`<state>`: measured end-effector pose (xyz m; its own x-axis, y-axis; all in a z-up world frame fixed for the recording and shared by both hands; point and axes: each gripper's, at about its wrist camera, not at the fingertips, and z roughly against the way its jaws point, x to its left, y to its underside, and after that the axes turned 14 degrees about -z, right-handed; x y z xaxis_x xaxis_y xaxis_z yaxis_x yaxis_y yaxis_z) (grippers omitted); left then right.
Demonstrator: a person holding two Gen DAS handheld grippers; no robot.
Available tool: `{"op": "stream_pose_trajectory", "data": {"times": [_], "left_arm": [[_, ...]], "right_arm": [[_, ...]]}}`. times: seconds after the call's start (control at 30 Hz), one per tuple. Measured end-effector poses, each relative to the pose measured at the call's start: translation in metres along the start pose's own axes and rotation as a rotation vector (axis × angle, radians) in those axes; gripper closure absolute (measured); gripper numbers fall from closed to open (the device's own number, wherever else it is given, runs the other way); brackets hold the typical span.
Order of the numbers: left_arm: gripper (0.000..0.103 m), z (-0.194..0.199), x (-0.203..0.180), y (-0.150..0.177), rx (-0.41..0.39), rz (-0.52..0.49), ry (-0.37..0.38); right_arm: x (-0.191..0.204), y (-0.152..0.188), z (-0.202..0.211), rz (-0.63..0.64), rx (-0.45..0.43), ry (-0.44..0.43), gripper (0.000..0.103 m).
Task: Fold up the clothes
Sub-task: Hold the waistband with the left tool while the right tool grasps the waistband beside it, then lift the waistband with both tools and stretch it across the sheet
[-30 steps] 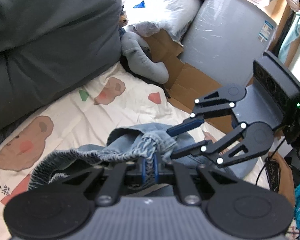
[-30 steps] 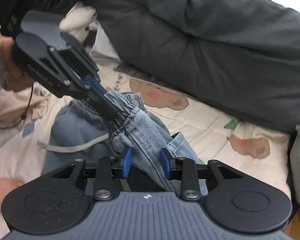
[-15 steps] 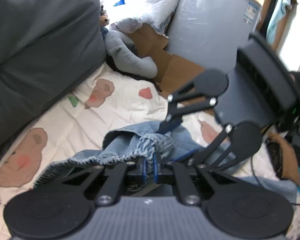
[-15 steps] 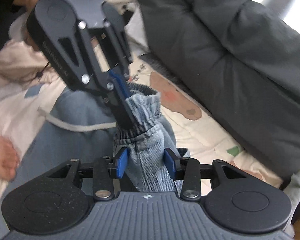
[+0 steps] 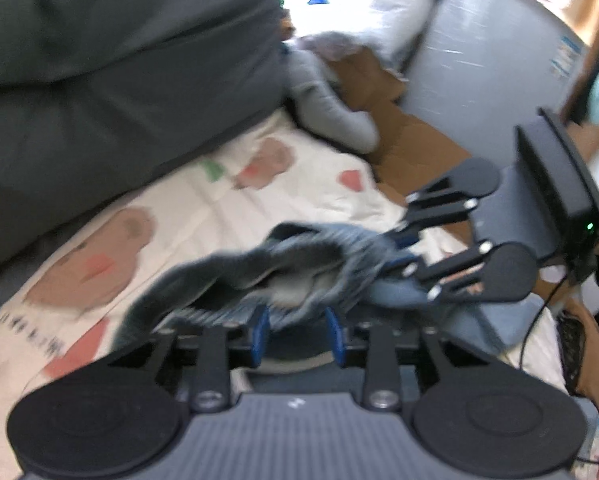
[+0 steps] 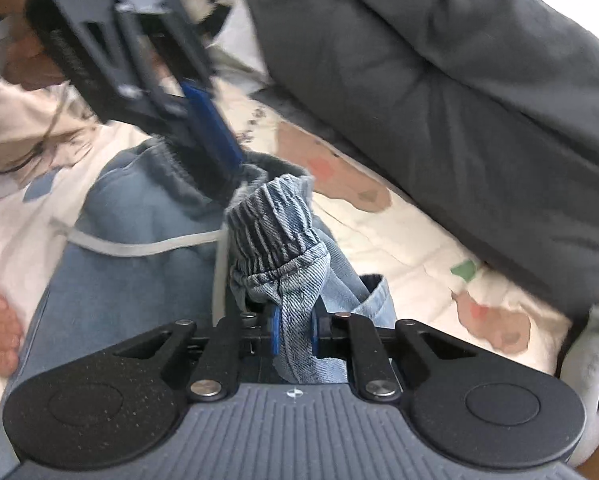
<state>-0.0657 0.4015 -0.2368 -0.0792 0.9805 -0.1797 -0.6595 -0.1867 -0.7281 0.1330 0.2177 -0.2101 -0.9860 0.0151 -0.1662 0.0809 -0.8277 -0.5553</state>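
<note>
Right wrist: right tongs (image 6: 293, 330) pinch jeans (image 6: 275, 236).

right gripper (image 6: 294, 330) jaws pinching denim waistband (image 6: 277, 232) — left gripper (image 6: 215, 140) above, printed sheet (image 6: 415, 248) beneath

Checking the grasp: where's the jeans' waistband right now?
Right wrist view: the waistband is bunched at centre, just above the right gripper, which is shut on the denim, and below the left gripper, over the bear-print sheet.

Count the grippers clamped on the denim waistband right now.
1. The right gripper is shut on the denim waistband. The left gripper stands open beside it, its fingers apart; motion blur may hide light contact.
</note>
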Motion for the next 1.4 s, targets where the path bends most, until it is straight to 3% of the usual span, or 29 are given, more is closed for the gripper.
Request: {"op": "stream_pose_trajectory", "data": {"times": [0.13,0.33,0.37,0.73,1.2,1.4], "left_arm": [[0.04,0.008,0.014,0.019,0.06,0.064,-0.145],[0.04,0.015,0.038,0.048,0.163,0.18,-0.364],[0.041,0.018,0.04,0.053,0.172,0.199,-0.374],[0.06,0.016,0.043,0.086,0.24,0.259,-0.396],[0.059,-0.032,0.054,0.103,0.254,0.27,-0.39],[0.048,-0.053,0.056,0.103,0.227,0.293,-0.385]], "right_arm": [[-0.014,0.0,-0.002,-0.057,-0.017,0.041,0.09],[-0.037,-0.003,-0.006,-0.14,-0.037,0.104,0.091],[-0.041,-0.005,-0.008,-0.148,-0.034,0.112,0.091],[-0.087,-0.03,-0.042,-0.244,0.008,0.18,0.091],[-0.124,-0.06,-0.098,-0.302,0.089,0.214,0.091],[-0.147,-0.066,-0.129,-0.344,0.143,0.243,0.091]]}}
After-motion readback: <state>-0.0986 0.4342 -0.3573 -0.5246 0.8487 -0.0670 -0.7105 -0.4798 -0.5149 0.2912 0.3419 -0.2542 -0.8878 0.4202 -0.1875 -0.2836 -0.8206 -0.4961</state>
